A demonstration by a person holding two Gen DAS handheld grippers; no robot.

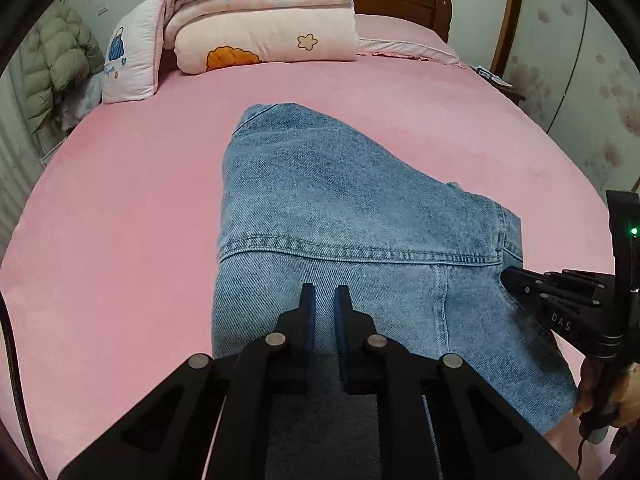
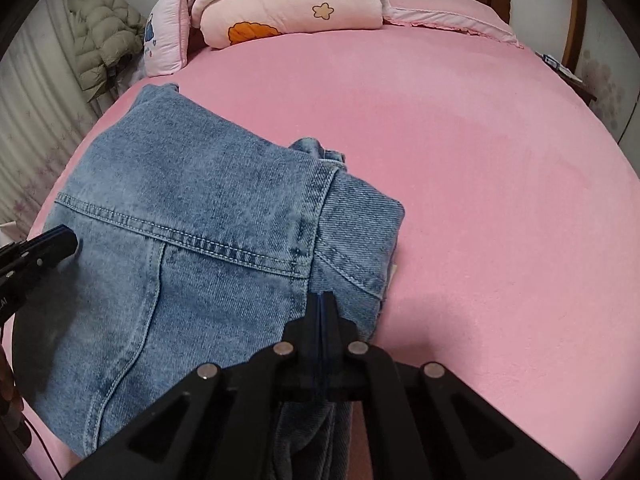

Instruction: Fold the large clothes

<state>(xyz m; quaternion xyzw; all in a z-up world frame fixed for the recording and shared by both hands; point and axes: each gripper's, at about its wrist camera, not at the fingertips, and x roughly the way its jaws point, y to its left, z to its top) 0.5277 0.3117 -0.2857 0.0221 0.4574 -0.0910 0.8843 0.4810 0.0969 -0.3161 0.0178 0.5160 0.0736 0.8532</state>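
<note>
Both claws bear on the denim jacket (image 1: 340, 208), which lies partly folded low and centre on the pink bed (image 1: 120, 200). Left gripper (image 1: 325, 292) shows a narrow gap over the cloth; whether it pinches denim I cannot tell. Right gripper (image 2: 323, 298) has its pads pressed together at the jacket's lower right edge, by the sleeve seam.

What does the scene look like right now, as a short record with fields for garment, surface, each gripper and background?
garment: blue denim jacket, partly folded, back side up, lying flat
surface: pink bed sheet
left gripper: nearly shut, tips at the jacket's near part; whether it pinches cloth is unclear
right gripper: shut, tips at the jacket's right edge
background: folded pink quilt and white pillow at the head of the bed, grey-green puffer coat hanging left
</note>
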